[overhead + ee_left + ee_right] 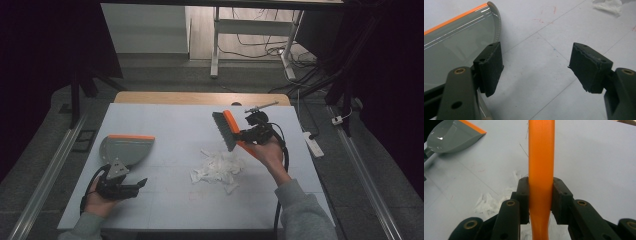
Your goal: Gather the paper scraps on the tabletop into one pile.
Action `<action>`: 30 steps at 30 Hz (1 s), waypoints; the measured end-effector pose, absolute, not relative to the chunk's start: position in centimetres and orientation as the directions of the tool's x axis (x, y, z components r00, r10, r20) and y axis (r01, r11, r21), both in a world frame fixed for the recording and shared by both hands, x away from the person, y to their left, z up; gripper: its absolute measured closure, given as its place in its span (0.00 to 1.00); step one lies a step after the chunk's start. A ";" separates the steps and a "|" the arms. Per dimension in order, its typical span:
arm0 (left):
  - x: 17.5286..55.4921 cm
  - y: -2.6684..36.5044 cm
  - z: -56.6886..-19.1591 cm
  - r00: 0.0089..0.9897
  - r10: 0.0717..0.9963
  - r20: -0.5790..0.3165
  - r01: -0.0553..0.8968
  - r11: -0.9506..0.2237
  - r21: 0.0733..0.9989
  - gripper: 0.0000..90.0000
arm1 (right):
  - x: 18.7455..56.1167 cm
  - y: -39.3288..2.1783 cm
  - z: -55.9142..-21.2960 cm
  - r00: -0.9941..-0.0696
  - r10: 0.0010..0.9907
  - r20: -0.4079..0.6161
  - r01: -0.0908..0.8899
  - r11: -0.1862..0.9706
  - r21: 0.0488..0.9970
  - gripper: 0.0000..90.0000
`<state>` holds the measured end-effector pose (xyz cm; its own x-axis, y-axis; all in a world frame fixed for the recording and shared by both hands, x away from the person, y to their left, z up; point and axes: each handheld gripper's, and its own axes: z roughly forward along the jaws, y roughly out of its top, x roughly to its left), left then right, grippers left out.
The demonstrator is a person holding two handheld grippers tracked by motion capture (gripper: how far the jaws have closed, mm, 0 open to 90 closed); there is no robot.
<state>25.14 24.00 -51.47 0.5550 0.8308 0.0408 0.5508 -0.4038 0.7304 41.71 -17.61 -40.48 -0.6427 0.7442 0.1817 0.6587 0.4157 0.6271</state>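
Your right gripper [540,202] is clamped on the orange brush handle [541,157], raised beside the paper scraps [218,168]; your left gripper [535,70] stands open beside the dustpan [125,148]. Next: grasp the dustpan, then sweep scraps toward it

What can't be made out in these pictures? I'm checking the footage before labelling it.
- Brush bristles: in the right gripper view the top edge cuts them off; the orange handle shows, clamped in the right tool.
- Dustpan handle: in the left gripper view hidden behind the left tool, whose jaws stand open.
- Paper scraps: too small in the high view to count.
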 end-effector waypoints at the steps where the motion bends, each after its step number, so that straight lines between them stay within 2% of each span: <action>1: 25.1 24.0 -51.5 0.555 0.831 0.041 0.551 -0.404 0.731 0.31 | 41.6 -17.9 -40.5 -0.642 0.744 0.182 0.658 0.414 0.628 0.78; 12: 25.1 24.0 -51.4 0.551 0.833 0.044 0.550 -0.402 0.732 0.31 | 39.0 -21.1 -40.2 -0.673 0.720 0.170 0.610 0.410 0.678 0.79; 30: 25.1 24.0 -51.4 0.544 0.838 0.046 0.551 -0.398 0.733 0.31 | 33.5 -25.7 -43.1 -0.702 0.709 0.067 0.534 0.461 0.709 0.79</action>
<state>25.09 24.00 -51.44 0.5439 0.8379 0.0457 0.5514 -0.3980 0.7332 33.50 -25.70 -43.11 -0.7018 0.7092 0.0668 0.5337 0.4614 0.7087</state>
